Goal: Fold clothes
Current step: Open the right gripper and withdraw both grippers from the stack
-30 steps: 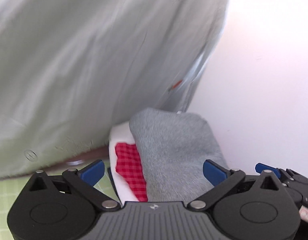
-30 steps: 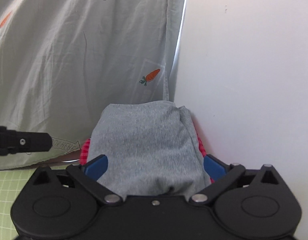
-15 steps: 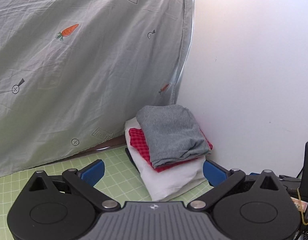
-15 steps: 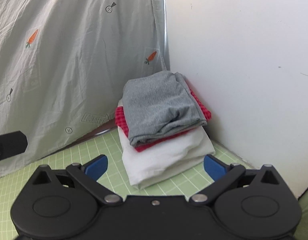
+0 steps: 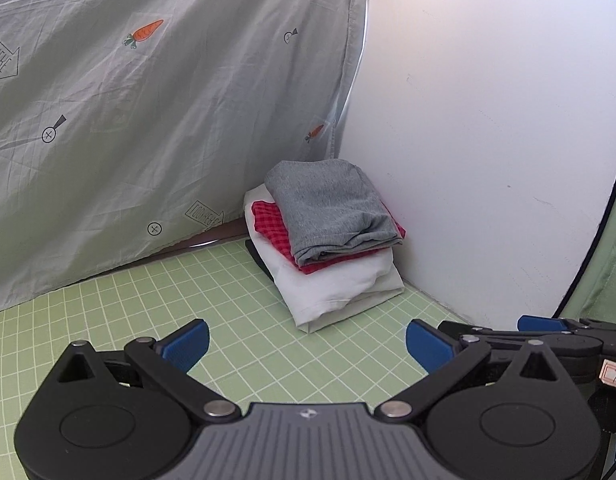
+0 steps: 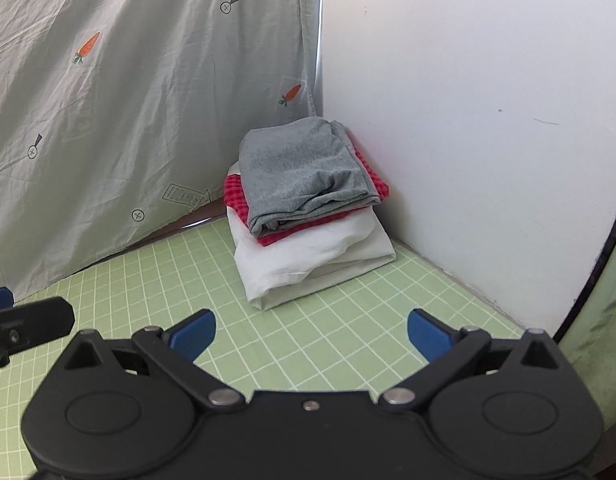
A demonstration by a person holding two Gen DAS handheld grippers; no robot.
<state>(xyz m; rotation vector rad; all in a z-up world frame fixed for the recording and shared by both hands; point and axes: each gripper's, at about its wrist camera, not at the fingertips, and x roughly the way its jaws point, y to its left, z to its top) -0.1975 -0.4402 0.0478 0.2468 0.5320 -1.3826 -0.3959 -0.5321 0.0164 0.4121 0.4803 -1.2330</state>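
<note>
- The left hand-held gripper (image 5: pixel 305 340) hangs over the green grid mat (image 5: pixel 211 304) with its blue-padded fingers (image 5: pixel 185 344) spread wide and nothing between them.
- The right hand-held gripper (image 6: pixel 310 332) is likewise spread wide and empty above the same mat (image 6: pixel 179 280); its blue pads (image 6: pixel 428 334) touch no cloth.
- In the left wrist view, the right hand-held gripper (image 5: pixel 548 328) shows low at the right edge, beside the left one. In the right wrist view, a black part of the left tool with a blue tip appears at the left edge.
- Ahead of both grippers, well apart from the fingers, a stack of folded clothes (image 5: pixel 332 248) sits on the mat covering the bench, tucked into the far corner.
- On top lies a folded grey garment (image 6: pixel 303 172), its layered edges facing the cameras.
- Beneath it is a red checked garment (image 6: pixel 237 194), sticking out on the left and a little on the right.
- Under that lie folded white garments (image 6: pixel 308 256), the broadest layers; a dark edge shows at the stack's left base in the left wrist view.
- Behind and left of the stack hangs a pale grey sheet (image 5: pixel 147 120) printed with carrots and arrows, its hem reaching down near the mat.
- To the right, a white wall (image 6: pixel 468 120) stands close beside the stack.
</note>
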